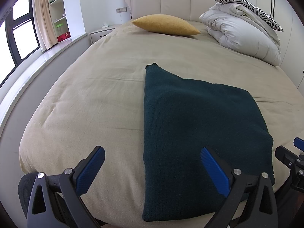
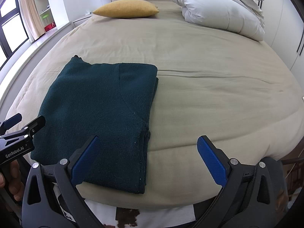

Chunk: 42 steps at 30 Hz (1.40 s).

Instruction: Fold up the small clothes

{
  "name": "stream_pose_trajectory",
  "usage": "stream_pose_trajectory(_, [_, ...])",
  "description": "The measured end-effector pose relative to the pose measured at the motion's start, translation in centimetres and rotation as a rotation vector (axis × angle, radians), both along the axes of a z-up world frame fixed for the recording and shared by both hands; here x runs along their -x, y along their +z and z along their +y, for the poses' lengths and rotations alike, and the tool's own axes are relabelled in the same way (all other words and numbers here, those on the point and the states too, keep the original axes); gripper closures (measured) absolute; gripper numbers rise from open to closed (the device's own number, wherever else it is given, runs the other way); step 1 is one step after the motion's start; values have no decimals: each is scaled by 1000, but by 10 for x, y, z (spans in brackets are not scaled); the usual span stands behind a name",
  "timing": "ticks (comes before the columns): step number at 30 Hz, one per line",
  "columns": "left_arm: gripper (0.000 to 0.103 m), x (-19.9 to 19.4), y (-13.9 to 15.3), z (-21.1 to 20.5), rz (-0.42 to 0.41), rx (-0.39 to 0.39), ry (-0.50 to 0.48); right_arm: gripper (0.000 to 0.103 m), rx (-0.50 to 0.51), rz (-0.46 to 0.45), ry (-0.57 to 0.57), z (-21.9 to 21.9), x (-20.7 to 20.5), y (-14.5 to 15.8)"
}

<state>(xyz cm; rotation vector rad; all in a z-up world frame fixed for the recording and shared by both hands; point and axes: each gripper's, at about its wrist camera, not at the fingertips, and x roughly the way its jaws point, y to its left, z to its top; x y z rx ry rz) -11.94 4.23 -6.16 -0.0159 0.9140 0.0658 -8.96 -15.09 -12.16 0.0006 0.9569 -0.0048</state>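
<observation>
Folding is judged midway: dark green sweater lies flat in layers, left gripper and right gripper are held wide and empty, and a near-edge pinch is called for.

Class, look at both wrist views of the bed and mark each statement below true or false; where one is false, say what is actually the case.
1. The dark green garment lies folded flat on the bed. True.
2. The right gripper is clamped on the garment. False: its fingers are spread wide and hold nothing.
3. A yellow pillow lies near the headboard. True.
4. The left gripper is shut. False: its jaws stand wide open above the near edge of the bed.
5. The white duvet is spread over the whole bed. False: it is bundled up at the far right, with a zebra-print cushion on top.
</observation>
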Motion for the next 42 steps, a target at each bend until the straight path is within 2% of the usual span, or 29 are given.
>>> stream_pose_trajectory(42, [0,2,-4,3,5,-1,-6,0,-2,2,-1,0,2,-1])
